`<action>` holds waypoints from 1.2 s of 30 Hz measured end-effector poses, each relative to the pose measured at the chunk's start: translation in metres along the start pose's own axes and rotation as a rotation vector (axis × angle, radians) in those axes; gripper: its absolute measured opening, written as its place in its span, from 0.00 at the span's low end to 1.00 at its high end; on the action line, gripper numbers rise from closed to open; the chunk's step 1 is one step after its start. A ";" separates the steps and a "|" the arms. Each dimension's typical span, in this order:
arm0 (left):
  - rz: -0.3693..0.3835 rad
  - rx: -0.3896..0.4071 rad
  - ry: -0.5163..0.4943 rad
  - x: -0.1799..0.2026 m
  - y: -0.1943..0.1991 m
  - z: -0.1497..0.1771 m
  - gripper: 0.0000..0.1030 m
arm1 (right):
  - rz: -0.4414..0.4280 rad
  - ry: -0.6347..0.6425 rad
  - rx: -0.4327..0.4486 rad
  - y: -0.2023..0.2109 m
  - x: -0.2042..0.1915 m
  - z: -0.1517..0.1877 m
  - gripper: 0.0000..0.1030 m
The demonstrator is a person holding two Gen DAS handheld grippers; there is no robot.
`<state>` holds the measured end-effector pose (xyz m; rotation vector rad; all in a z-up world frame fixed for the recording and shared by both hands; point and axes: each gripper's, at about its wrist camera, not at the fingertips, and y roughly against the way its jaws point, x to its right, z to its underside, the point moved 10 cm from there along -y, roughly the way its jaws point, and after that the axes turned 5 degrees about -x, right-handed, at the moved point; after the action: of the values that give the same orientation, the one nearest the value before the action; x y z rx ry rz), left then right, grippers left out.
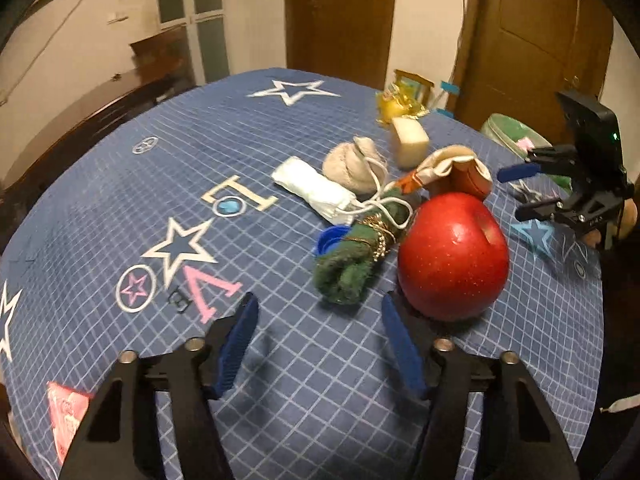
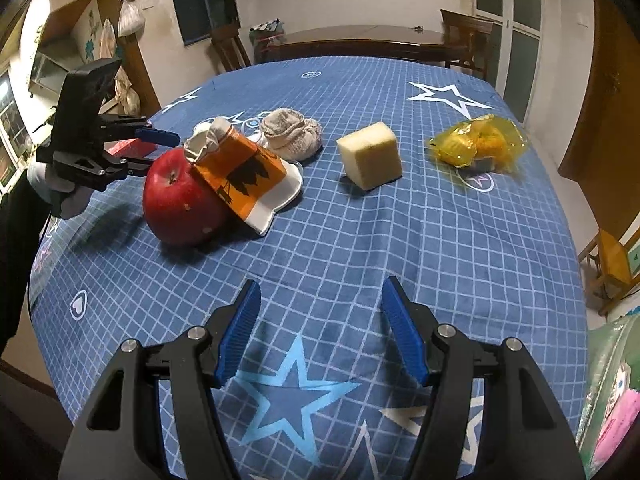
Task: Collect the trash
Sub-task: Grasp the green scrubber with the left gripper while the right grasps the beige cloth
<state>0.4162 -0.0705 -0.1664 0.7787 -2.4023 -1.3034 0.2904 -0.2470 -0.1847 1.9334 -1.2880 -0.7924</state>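
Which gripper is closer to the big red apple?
Left. The left gripper sits right beside the apple; the right gripper hangs farther off, across bare cloth.

dim, warm indoor light from above; soft shadows under the apple (image 1: 452,256) on the worktop (image 1: 320,380). slight glare on its skin. strong fisheye bending and dark vignette at edges, mild blur throughout.

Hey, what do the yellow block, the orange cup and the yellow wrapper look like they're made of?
Yellow block: probably foam sponge; matte, pale, soft-edged faces.
Orange cup: seemingly paper; crushed, printed outside, white lining, creased rim.
Yellow wrapper: likely thin plastic film; translucent, glossy, crinkled, contents showing through.
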 end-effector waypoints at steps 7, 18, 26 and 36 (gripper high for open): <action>0.026 -0.032 -0.062 0.011 -0.029 -0.009 0.47 | -0.038 0.101 0.003 -0.012 -0.020 -0.022 0.59; 0.077 -0.003 -0.018 0.017 -0.044 -0.017 0.31 | -0.156 0.214 0.006 -0.021 -0.027 -0.061 0.59; 0.012 0.011 0.084 0.010 -0.038 -0.008 0.27 | -0.171 0.043 0.082 -0.003 -0.056 -0.099 0.59; -0.020 0.005 0.116 0.014 -0.045 -0.015 0.27 | -0.077 -0.058 0.058 -0.012 -0.034 -0.096 0.23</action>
<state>0.4264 -0.1086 -0.1959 0.8573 -2.3127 -1.2251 0.3606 -0.1922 -0.1342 2.0297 -1.2907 -0.8636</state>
